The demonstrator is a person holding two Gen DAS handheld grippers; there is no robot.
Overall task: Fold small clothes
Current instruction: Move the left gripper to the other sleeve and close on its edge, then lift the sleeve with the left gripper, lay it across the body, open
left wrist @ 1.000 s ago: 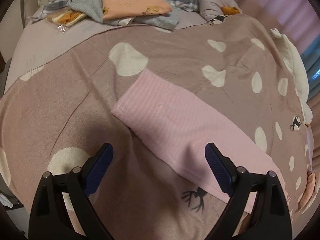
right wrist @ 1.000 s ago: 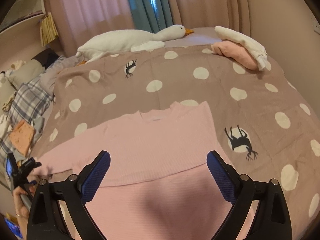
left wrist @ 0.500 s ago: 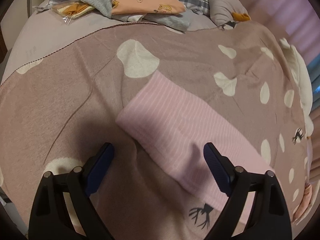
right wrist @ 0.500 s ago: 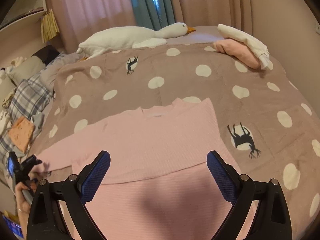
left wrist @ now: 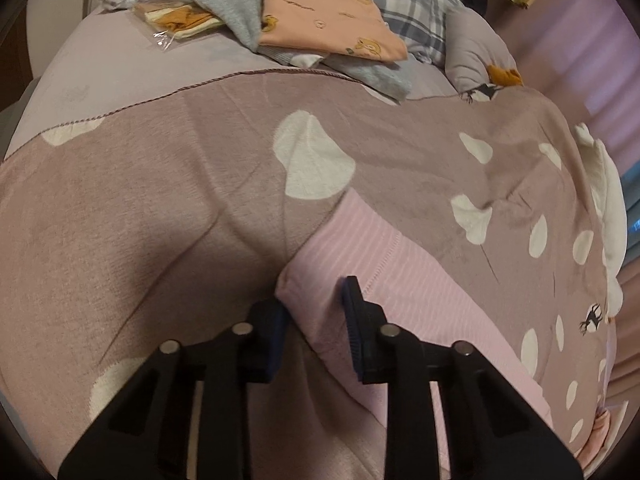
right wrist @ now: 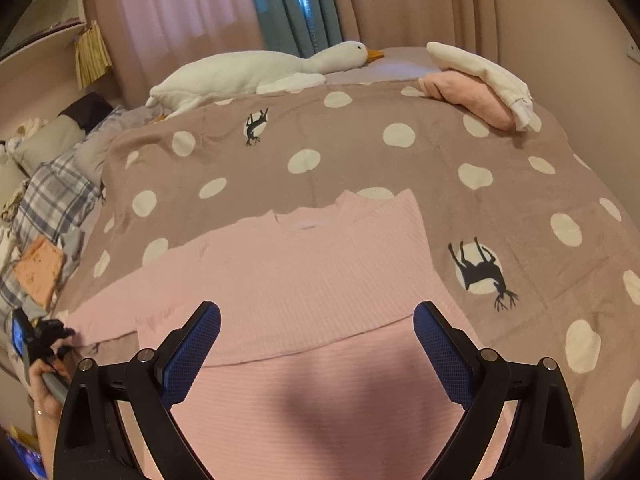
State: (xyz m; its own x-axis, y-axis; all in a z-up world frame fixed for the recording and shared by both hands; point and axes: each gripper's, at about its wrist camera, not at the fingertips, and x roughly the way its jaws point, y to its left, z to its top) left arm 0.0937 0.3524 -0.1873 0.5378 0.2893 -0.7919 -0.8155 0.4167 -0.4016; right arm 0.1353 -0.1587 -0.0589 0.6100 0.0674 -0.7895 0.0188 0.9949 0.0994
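A pink ribbed sweater (right wrist: 320,280) lies flat on the dotted brown blanket (right wrist: 360,148), its hem folded up over the body. Its left sleeve (left wrist: 400,272) stretches out toward the pillows. My left gripper (left wrist: 314,320) is shut on the cuff end of that sleeve, with the fabric pinched between the blue pads. It also shows at the far left of the right wrist view (right wrist: 36,340). My right gripper (right wrist: 316,344) is open and empty, hovering over the sweater's folded lower part.
Folded clothes, an orange printed piece (left wrist: 328,4) and a grey one (left wrist: 240,12), lie by plaid pillows. A white goose plush (right wrist: 256,72) lies at the far edge. A pink and a white garment (right wrist: 480,84) sit at the far right corner.
My left gripper moved forward to the sleeve cuff and closed on it. My right gripper stayed open and barely moved.
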